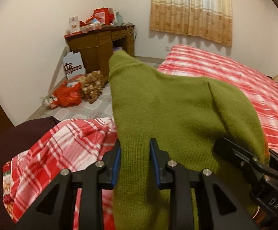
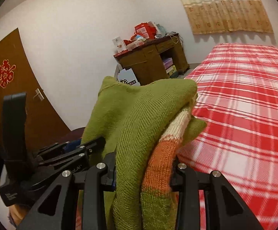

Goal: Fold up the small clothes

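Green knitted garment [image 1: 177,103] w/ orange-cream stripe is held aloft over red plaid bed [image 1: 244,80], clamped by left gripper [image 1: 135,163] & right gripper [image 2: 144,168]. Fold judged incomplete; laying flat remains.

Two hand-held grippers are counted, the left hand-held gripper [image 1: 135,163] and the right hand-held gripper [image 2: 144,170], and one green knitted garment [image 1: 167,103] is clamped between both. One bed [image 1: 244,80] is seen just beyond them, with one wooden desk [image 1: 100,40] and one curtain [image 1: 190,7] farther ahead. One red bag [image 1: 68,95] is counted left of the left hand-held gripper, one door [image 2: 14,88] left of the right one.
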Demonstrator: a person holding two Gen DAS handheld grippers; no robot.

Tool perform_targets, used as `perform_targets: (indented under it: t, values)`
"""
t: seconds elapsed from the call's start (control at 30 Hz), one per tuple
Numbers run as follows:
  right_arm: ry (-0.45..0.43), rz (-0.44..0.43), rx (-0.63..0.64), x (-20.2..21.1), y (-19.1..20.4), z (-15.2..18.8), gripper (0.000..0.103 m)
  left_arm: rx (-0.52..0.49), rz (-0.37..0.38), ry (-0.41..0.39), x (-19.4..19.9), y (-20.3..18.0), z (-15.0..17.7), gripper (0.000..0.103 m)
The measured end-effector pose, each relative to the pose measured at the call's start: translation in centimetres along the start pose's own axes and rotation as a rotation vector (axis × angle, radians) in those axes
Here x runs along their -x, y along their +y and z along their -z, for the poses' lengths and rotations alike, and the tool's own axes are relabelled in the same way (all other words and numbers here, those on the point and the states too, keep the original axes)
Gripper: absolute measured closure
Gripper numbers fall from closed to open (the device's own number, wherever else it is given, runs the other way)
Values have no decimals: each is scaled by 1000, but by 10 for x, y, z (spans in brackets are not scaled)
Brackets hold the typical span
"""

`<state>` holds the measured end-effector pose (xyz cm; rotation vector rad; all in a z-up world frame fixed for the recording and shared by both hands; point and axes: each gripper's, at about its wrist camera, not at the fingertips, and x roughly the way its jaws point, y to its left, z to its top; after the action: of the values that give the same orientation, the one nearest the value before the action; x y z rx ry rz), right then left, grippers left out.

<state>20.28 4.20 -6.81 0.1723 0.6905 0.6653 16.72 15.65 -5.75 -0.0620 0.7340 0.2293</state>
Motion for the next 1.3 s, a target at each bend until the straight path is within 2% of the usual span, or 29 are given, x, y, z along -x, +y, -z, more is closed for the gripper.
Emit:
perform_targets:
  t: [0.1, 0.17, 0.3, 0.4, 0.43, 0.5, 0.53, 0.6, 0.67, 0.83, 0.93, 0.97, 1.03, 1.07, 1.1, 1.17, 1.27, 1.3]
  values:
    - [54, 52, -31, -41, -22, 4, 67, -10, -35, 45, -37, -7, 4, 76]
    - [61, 69, -51, -50, -35, 6, 67, -16, -63, 59, -50, -9, 8, 76]
    - [99, 74, -67, -63, -49, 9, 67, -2, -55, 61, -50, -8, 8, 75]
    - [122, 46, -112, -66, -57, 8, 65, -1, -58, 86, -53, -6, 8, 72]
    - [140, 30, -126, -66, -58, 6, 62, -9, -57, 91, -53, -5, 8, 71]
    - [190, -17, -175, -67, -66, 4, 59, -23, -38, 105, -50, -2, 8, 64]
    - [215, -40, -196, -67, -69, 3, 56, -26, -7, 117, -49, 2, 6, 60]
    - [267, -90, -245, -69, -79, -4, 55, -7, 71, 145, -49, 10, 1, 38]
    - [298, -130, -285, -74, -88, -15, 49, 32, 169, 179, -53, 21, -8, 27]
    - [342, -168, -394, -99, -107, -26, 41, 126, 325, 258, -87, 35, -37, 27]
    - [335, -225, -490, -115, -121, -31, 39, 152, 344, 280, -103, 33, -44, 27]
    - [330, -236, -500, -118, -123, -33, 39, 154, 342, 273, -106, 31, -45, 27]
    - [326, -215, -461, -124, -119, -42, 43, 170, 332, 258, -112, 30, -46, 36]
    - [326, -182, -385, -126, -108, -46, 54, 174, 326, 249, -112, 30, -46, 49]
    - [329, -165, -329, -127, -100, -49, 60, 171, 319, 230, -110, 30, -47, 65]
    - [293, -126, -179, -121, -76, -56, 65, 138, 302, 150, -96, 25, -51, 82]
    - [197, -144, -108, -106, -61, -66, 71, 103, 274, 5, -73, 18, -58, 91]
    - [163, -125, -77, -104, -57, -70, 71, 85, 250, -37, -68, 13, -61, 91]
